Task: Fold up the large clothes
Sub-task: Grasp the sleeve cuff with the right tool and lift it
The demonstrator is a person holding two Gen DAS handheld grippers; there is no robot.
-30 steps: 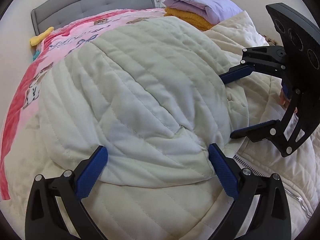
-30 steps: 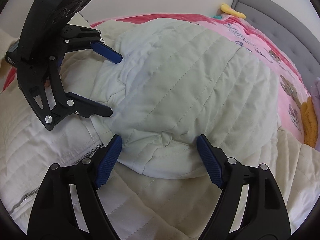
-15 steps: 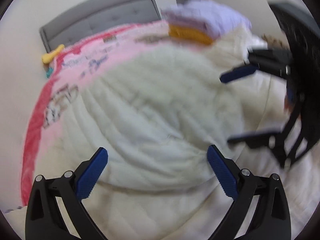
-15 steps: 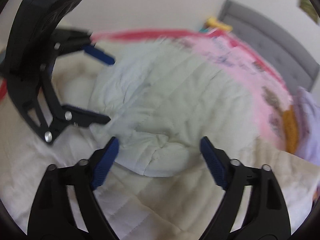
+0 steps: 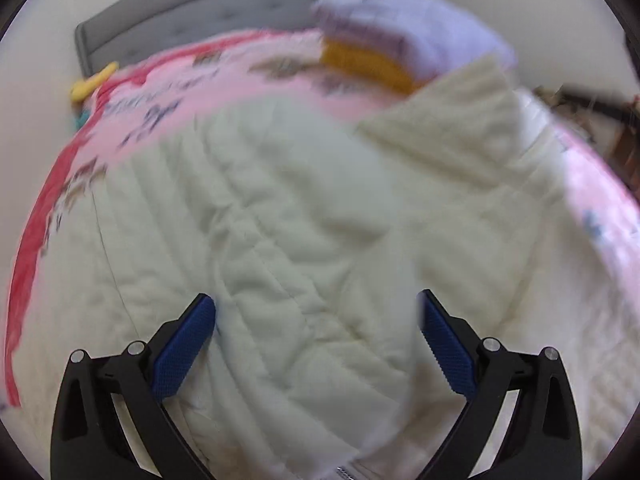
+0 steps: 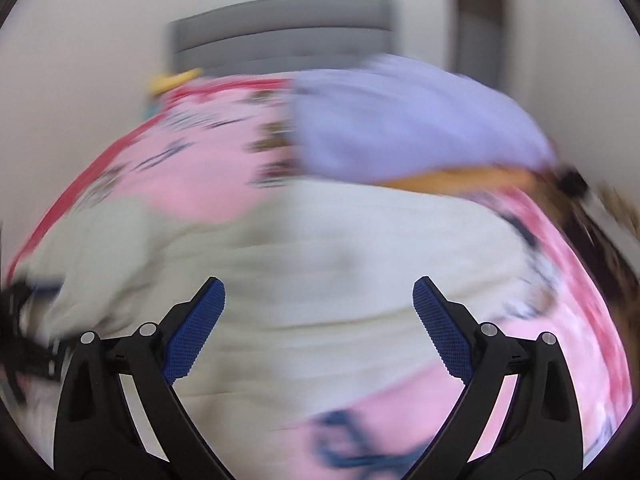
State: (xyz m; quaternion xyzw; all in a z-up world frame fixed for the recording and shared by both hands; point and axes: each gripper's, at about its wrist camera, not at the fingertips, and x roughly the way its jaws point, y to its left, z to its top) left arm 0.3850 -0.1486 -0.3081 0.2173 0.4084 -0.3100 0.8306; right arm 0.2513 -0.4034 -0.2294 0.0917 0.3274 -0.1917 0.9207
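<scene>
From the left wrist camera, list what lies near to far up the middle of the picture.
Cream quilted coat → pink printed blanket → grey headboard. The folded lilac and mustard pile sits off to the right, so it is left out.

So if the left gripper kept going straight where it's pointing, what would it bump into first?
Most likely the cream quilted jacket spread on the bed. The left gripper points down at it with open, empty jaws, and nothing else shows in between. The picture is blurred, so how far off the jacket lies is unclear.
</scene>
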